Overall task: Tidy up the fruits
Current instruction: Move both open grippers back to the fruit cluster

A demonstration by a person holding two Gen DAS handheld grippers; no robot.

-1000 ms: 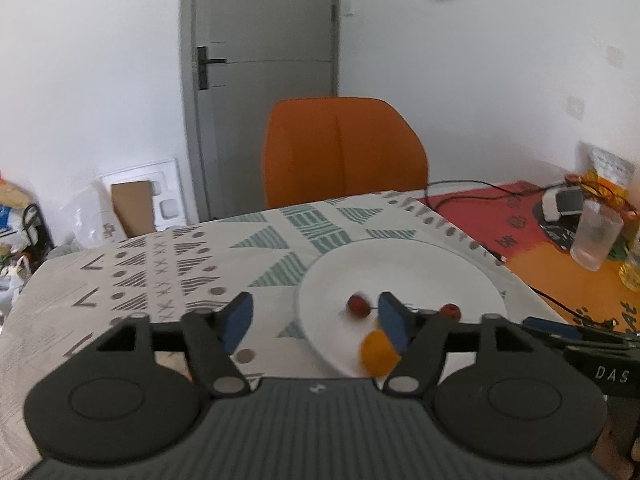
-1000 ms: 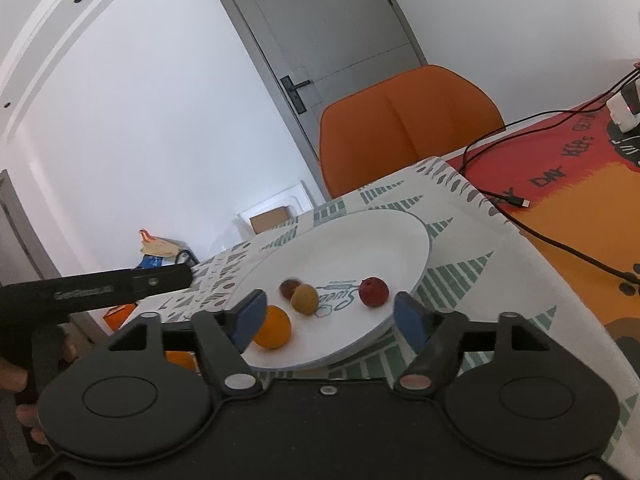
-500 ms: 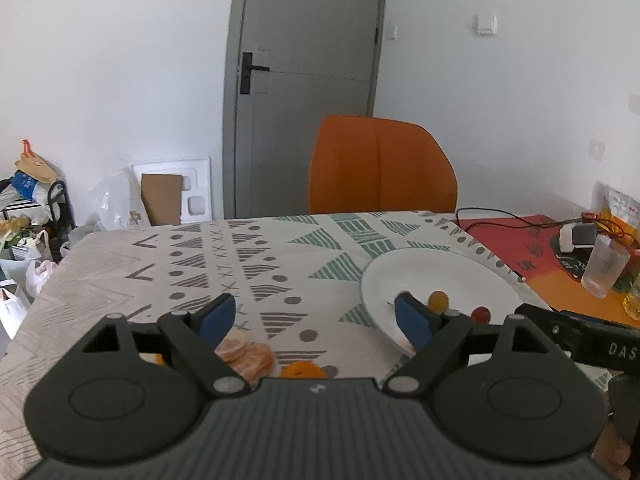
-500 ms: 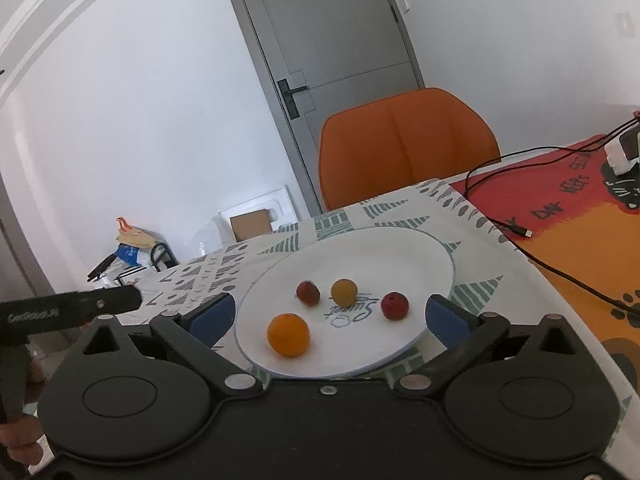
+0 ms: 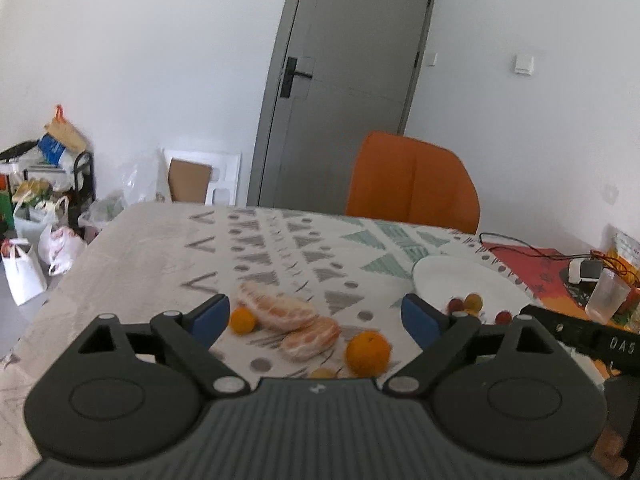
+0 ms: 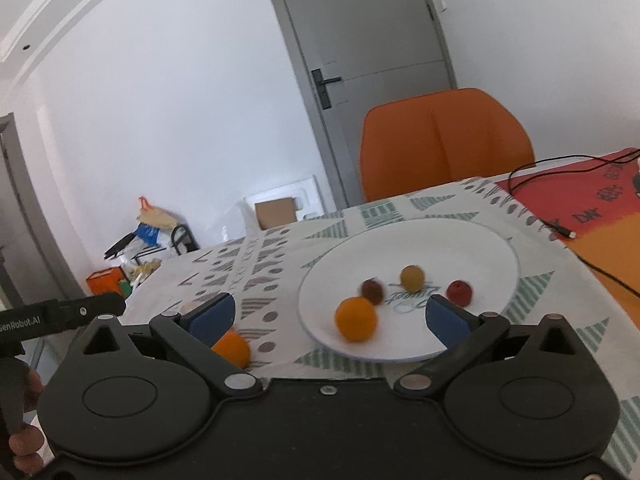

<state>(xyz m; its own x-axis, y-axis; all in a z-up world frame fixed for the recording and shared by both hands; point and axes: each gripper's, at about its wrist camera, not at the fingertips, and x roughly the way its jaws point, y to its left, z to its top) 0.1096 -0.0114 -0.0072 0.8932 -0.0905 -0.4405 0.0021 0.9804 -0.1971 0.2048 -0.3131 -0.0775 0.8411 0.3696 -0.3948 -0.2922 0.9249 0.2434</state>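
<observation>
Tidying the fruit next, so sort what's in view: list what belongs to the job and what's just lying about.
Job:
white plate with an orange and three small fruits
loose orange
peeled citrus pieces
small yellow fruit

Lying about:
orange chair
black cable
plastic cup
bags on the floor

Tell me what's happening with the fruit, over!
Left gripper open, jaws just widened, empty. Right gripper open, empty. Four fruits on plate; peeled segments and orange on tablecloth. Nothing blocking.

Glossy white plate point(image 6: 500, 248), matt patterned cloth point(image 5: 160, 248) (woven-looking), matt plastic tongs point(image 5: 316, 316)
</observation>
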